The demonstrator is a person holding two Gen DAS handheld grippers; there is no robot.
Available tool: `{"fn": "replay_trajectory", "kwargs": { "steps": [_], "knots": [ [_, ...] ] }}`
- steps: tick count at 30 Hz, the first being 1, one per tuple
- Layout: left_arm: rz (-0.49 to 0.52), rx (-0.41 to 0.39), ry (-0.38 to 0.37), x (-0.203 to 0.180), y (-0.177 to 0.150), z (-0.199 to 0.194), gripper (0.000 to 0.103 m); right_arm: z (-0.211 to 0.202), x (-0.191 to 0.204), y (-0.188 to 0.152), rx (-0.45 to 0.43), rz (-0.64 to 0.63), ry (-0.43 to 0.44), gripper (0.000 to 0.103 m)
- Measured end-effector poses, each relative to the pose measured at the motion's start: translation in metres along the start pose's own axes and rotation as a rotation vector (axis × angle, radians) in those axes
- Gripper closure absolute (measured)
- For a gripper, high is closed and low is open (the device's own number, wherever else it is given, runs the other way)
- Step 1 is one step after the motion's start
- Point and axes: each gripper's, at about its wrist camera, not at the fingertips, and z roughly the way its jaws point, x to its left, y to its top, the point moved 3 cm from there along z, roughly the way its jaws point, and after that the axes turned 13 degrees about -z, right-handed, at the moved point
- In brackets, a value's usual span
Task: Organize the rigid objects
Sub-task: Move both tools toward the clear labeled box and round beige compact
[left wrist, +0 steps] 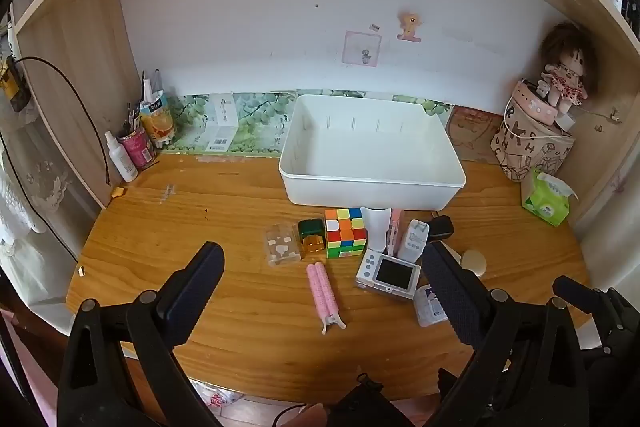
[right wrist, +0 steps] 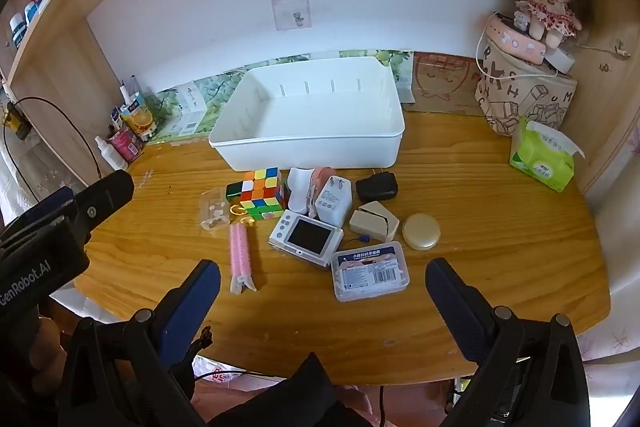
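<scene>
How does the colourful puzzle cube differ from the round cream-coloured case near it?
The puzzle cube is boxy and many-coloured; the round case is a flat disc in one pale cream tone. The cube stands taller on the left of the clutter; the case lies low at its right edge. Both rest on the wooden desk, outside the white bin.

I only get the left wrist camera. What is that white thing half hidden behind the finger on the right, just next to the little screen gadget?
Observer: It's a clear plastic box with a printed barcode label, lying flat just in front of the screen gadget.
Visitor: And what's the pale shape peeking out just behind it?
Observer: A round gold-coloured case, closed and lying flat.
Visitor: Is there anything I miss entirely?
Observer: Yes, a beige wedge-shaped box sits between that round case and the white plug.
</scene>
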Motion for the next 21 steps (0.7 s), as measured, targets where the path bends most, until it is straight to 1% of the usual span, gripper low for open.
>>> {"fn": "replay_trajectory", "kwargs": {
  "steps": [5,8,12,15,21],
  "knots": [
    [-0.006,-0.001,0.014,0.003,0.002,0.002,0.004,0.001,0.002,0.000,0.006,0.001,0.011,0.000],
    [-0.009,0.005,0.009,0.003,0.011,0.001,0.004,0.001,0.002,0.000,0.007,-0.001,0.009,0.000],
    [0.006,-0.017,0.023,-0.003,0.004,-0.003,0.004,0.002,0.003,-0.002,0.017,-0.002,0.005,0.000],
    [0.001,-0.011,0.021,-0.002,0.004,-0.001,0.004,0.003,0.003,-0.003,0.035,-0.005,0.006,0.000],
    [-0.004,0.005,0.009,0.008,0.006,0.005,0.004,0.009,0.023,-0.001,0.057,-0.026,-0.008,0.000]
  ]
}}
